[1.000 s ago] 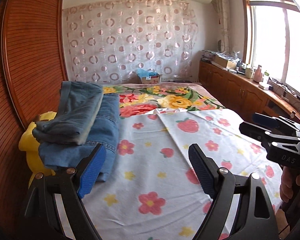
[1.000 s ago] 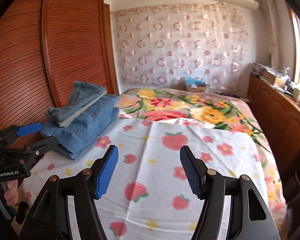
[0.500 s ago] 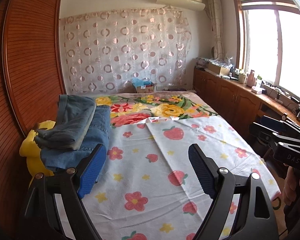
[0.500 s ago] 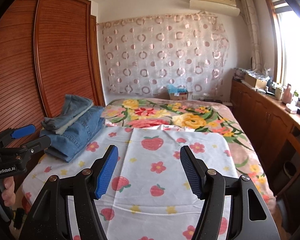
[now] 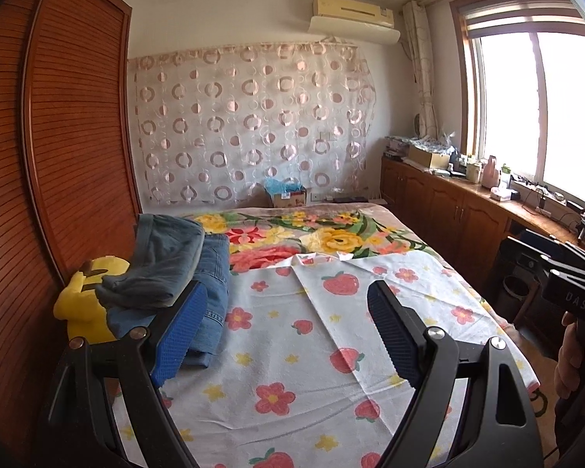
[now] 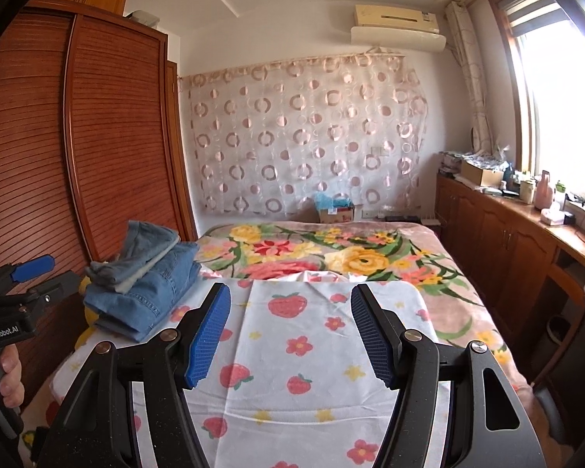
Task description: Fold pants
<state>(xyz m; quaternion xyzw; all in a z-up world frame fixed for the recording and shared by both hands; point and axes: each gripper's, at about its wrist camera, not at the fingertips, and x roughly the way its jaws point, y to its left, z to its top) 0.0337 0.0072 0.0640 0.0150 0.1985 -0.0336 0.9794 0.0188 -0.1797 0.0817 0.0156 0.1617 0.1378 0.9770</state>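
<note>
Left gripper [image 5: 282, 335]: jaws wide, empty. Right gripper [image 6: 290, 337]: jaws wide, empty. Folded jeans [image 6: 152, 292]: stacked at 10 o'clock on strawberry-print sheet [image 6: 312, 351].

- Your left gripper [image 5: 284, 335] is held level, its jaws spread wide with nothing between the blue pads [image 5: 181, 335].
- Your right gripper [image 6: 290, 335] matches it: jaws apart, gripping nothing.
- Your left hand [image 6: 2, 386] wraps the handle at the far left of the right wrist view.
- Your right hand [image 5: 577, 355] shows at the right edge of the left wrist view.
</note>
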